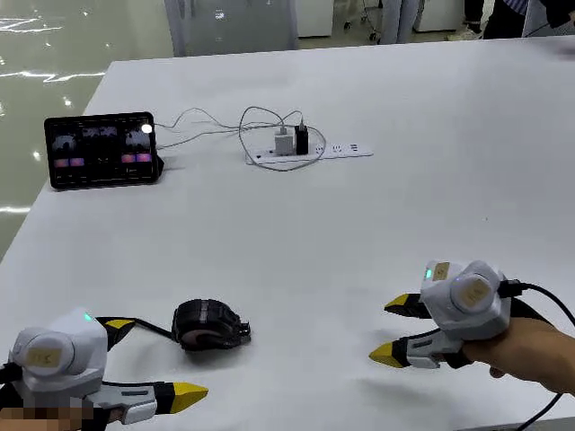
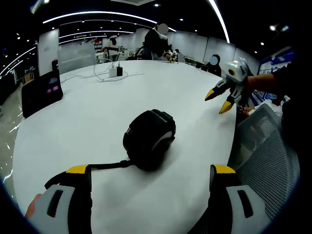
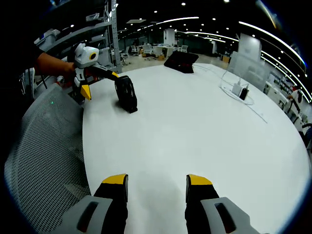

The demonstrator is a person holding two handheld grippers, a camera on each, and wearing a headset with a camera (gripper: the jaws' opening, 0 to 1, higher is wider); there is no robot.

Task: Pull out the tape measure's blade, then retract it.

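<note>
A black tape measure (image 1: 208,325) lies on the white table (image 1: 359,224) near the front left, its blade not drawn out. A black wrist strap runs from it toward my left gripper (image 1: 153,357). That gripper stands open and wide just behind the tape measure (image 2: 148,139), with its yellow tips either side and not touching the case. At the front right, my right gripper (image 1: 388,329) is open and holds nothing, pointing left toward the tape measure (image 3: 126,93). Each gripper view also shows the other gripper: the right one (image 2: 226,92) and the left one (image 3: 90,66).
A dark tablet (image 1: 101,149) stands at the far left. A white power strip (image 1: 310,151) with chargers and looped cables lies at the back centre. A grey mesh chair back (image 3: 44,146) is by the near table edge. People stand beyond the table's far end.
</note>
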